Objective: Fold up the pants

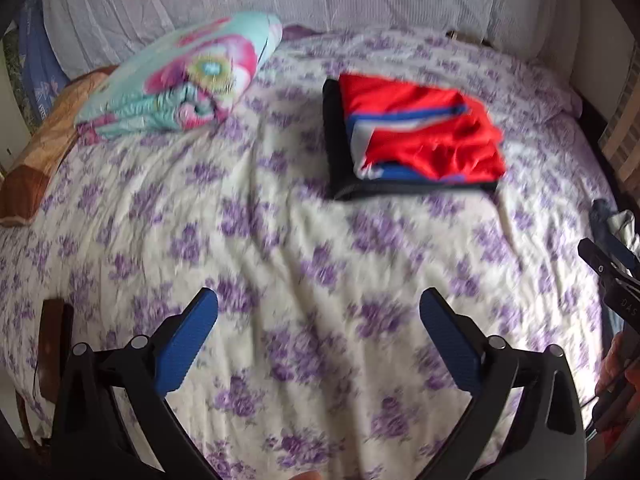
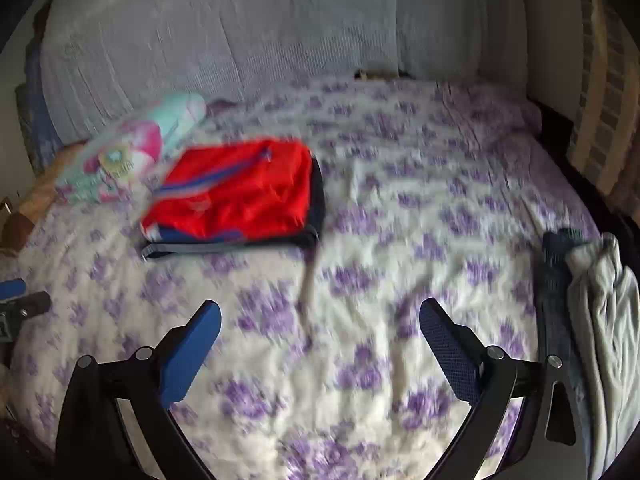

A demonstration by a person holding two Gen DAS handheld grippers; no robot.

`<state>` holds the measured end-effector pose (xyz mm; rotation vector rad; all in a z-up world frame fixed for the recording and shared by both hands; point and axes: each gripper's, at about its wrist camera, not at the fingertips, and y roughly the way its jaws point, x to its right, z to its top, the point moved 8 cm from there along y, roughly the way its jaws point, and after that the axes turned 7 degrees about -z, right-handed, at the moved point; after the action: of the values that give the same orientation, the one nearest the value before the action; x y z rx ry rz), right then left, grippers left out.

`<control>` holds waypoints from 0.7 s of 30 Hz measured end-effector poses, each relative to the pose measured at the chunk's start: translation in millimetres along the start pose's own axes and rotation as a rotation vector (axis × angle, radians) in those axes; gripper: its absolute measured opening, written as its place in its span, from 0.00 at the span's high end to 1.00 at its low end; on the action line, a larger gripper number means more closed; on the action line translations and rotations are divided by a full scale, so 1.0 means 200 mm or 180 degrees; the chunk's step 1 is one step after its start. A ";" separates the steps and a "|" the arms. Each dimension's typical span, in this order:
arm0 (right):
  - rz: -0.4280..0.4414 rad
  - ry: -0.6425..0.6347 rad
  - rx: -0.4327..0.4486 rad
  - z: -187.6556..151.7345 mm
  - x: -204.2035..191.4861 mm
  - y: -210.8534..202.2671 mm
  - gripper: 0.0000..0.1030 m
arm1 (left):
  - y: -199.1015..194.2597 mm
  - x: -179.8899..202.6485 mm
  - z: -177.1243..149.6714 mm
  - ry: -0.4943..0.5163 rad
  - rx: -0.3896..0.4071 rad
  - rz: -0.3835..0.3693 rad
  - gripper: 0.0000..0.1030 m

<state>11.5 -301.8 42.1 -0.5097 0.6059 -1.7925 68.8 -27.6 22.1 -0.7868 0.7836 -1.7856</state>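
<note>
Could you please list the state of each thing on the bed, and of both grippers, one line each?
Left gripper: open, holding nothing.
Right gripper: open, holding nothing.
Red pants: folded, lying on top of a dark folded garment.
Grey garment: unfolded, crumpled at the bed's right edge.
Dark garment beside it: unfolded, lying stretched out.
Floral blanket: folded, resting near the headboard.
Bedspread: spread, wrinkled.
</note>
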 end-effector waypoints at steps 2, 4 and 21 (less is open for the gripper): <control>0.0105 -0.0029 0.0281 0.20 -0.06 -0.10 0.03 | -0.08 0.09 0.16 0.0051 0.0246 -0.0041 0.05; 0.0058 -0.0228 0.0451 0.29 -0.14 -0.15 0.03 | -0.14 0.19 0.28 0.0121 0.0389 -0.0082 0.05; 0.0195 0.0392 0.0227 0.11 -0.12 -0.17 0.03 | -0.11 0.37 0.13 0.0189 0.0323 -0.0244 0.04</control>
<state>6.0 -272.9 79.8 -0.3307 0.6331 -1.7895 54.8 -94.9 66.7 -0.7077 0.7035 -1.9092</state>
